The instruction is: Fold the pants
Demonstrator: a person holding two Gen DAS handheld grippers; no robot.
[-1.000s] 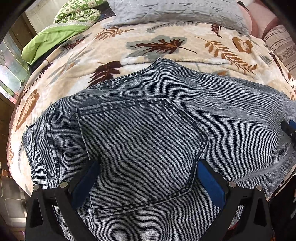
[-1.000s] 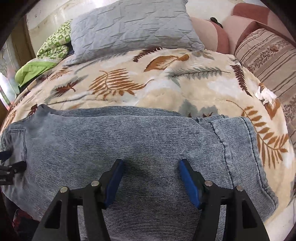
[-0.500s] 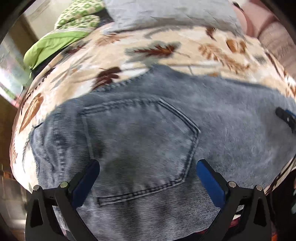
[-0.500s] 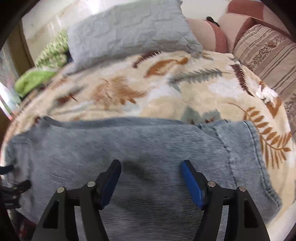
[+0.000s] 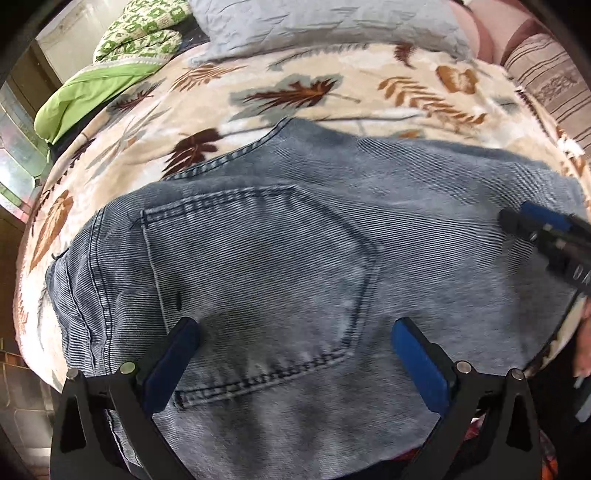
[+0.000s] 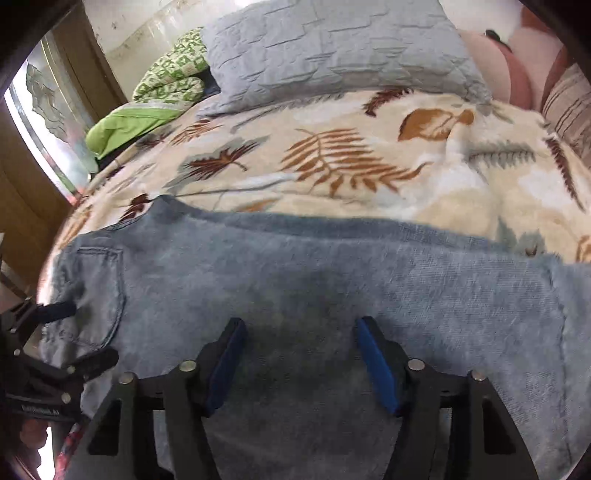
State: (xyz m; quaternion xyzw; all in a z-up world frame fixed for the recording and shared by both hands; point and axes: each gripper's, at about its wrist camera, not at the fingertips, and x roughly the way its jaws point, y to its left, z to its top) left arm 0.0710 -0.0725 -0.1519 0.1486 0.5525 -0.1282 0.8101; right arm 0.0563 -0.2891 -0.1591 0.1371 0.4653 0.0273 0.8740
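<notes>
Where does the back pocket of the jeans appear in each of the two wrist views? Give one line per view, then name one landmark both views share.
Left wrist view: the back pocket fills the centre, above and between the left gripper fingers.
Right wrist view: the same pocket sits small at the far left edge, beside the left gripper.
Shared landmark: the grey pillow at the top of the bed.

Pants (image 5: 280, 266): faded blue-grey denim, laid flat across a leaf-patterned blanket (image 5: 332, 92). A stitched back pocket (image 5: 255, 288) is shown facing up. The legs are extended sideways.
</notes>
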